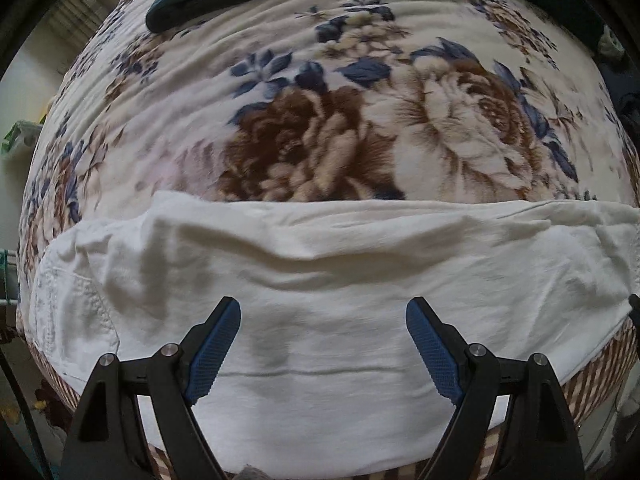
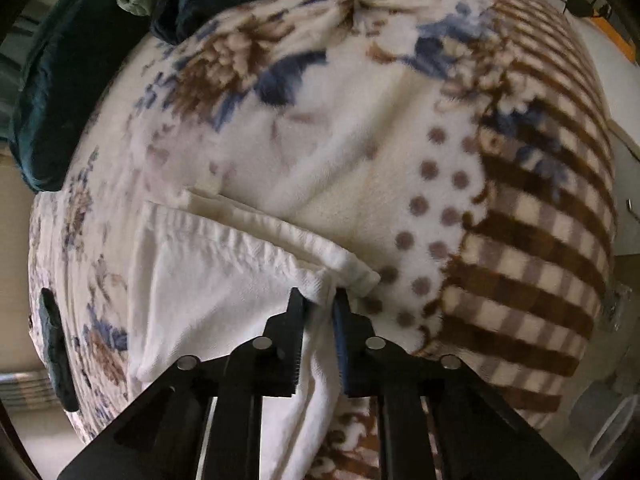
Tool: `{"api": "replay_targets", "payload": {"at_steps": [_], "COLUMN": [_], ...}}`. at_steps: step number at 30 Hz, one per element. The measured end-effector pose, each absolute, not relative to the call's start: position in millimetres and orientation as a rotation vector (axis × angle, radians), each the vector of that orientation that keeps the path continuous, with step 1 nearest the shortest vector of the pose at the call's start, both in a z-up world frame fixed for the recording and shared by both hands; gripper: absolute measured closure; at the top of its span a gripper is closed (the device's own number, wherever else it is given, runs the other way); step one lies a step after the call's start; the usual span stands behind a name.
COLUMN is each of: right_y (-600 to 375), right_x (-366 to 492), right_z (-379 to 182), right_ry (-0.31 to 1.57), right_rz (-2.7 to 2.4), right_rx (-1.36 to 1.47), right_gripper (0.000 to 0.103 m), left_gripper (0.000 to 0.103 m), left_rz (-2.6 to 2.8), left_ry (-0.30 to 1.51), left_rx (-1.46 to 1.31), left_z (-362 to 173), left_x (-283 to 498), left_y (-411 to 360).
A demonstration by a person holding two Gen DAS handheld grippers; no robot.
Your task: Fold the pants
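1. White cotton pants (image 1: 320, 280) lie spread across a floral blanket (image 1: 320, 120).
2. The left gripper (image 1: 323, 320) hovers above them, jaws wide, apparently ready to pinch.
3. The right gripper (image 2: 319, 300) clamps a hem corner, likely for folding.

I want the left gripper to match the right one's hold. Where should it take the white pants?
Probably the near hem edge of the white pants, from straight above: the cloth lies flat on the floral blanket, and the open left gripper already straddles it.
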State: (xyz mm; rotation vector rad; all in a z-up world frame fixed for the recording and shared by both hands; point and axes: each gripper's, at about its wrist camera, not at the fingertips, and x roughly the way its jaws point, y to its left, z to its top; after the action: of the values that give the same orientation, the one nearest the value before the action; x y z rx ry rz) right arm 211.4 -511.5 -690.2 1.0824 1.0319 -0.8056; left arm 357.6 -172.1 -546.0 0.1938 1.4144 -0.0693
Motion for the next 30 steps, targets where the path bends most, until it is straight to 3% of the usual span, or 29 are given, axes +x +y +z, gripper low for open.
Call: {"api": "replay_targets", "payload": {"at_steps": [9,10,13,16,20,25,28,30], "right_y": [-515,-516,-536,-552,-542,-534,-532,-532], "right_x": [187,186,170,169,188,185,185,187], "right_z": [-660,-657,-652,-673,-672,-675,-680,-684], "right_ry": [1.02,1.024,1.0,1.039,1.123,1.085,1.071,1.07], "right_rz": [-0.795,-0.809,-0.876,-0.739,-0.65,-0.67,-0.679,-0.681], "right_rx": [1.111,1.101,1.079,1.25,1.175,1.235,1.259,1.26], "right_gripper": [0.097,0.103,0.103,0.102,0.101,0.099,0.086,0.066], "left_gripper": [0.018,0.018,0.018,0.018,0.018,0.018,0.018,0.018], "left_rz": [-0.083,-0.083,-0.083,-0.088,-0.101,-0.118,-0.118,-0.115], "left_ry": [1.447,1.448,1.459,1.474,1.468,1.462,1.46,1.462], "left_rx": [0.209,0.205,0.192,0.168,0.162,0.156,0.15,0.145], "left_z": [-550,-550,-554,-556,-554,-550,-549,-549], "left_x": [351,350,348,347,342,338,336,335], "left_y": [-179,-179,-178,-176,-179,-183,-184,-184]}}
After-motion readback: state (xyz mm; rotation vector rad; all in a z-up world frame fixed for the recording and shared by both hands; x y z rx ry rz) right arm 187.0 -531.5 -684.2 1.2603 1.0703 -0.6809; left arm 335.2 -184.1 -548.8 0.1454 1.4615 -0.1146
